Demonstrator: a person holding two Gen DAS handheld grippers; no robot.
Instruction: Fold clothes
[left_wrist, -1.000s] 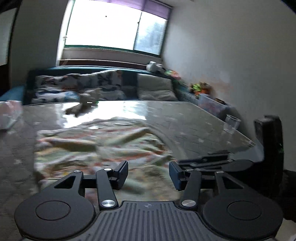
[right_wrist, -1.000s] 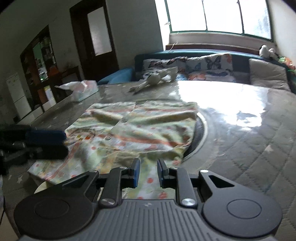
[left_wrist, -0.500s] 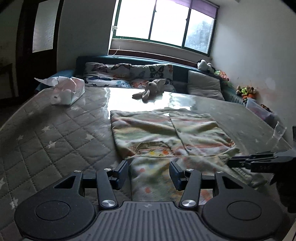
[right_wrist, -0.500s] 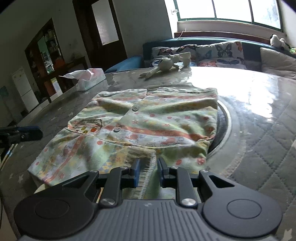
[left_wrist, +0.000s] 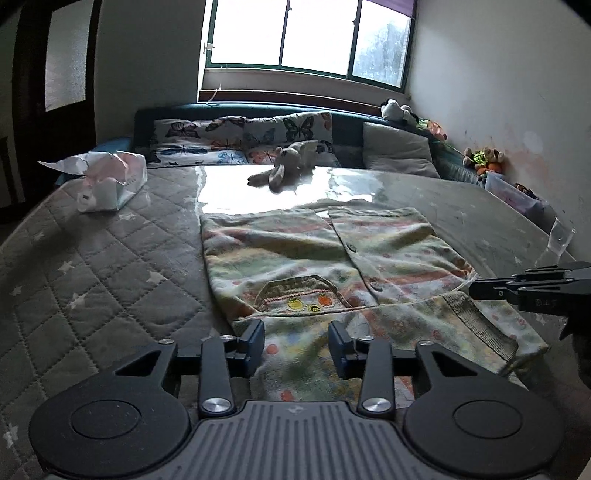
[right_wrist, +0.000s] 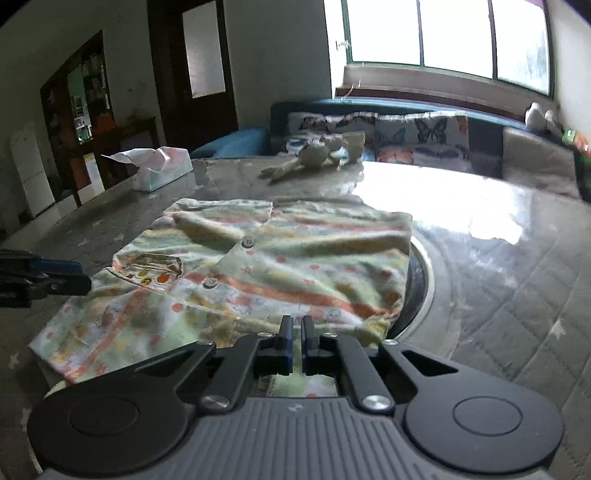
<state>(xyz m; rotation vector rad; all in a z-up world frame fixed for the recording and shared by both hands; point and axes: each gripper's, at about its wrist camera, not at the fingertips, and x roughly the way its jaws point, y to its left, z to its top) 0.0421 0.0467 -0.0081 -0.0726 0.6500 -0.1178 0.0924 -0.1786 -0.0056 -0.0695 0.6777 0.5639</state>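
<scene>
Quilted table (left_wrist: 110, 280), printed shirt (left_wrist: 332, 258), no readable writing.

The child's patterned shirt (left_wrist: 332, 266) lay flat before me on the quilted table (left_wrist: 92, 273), pale green with orange stripes and dots, buttons down its front, an embroidered pocket on one side, its lower part folded up toward the near table edge.
</scene>
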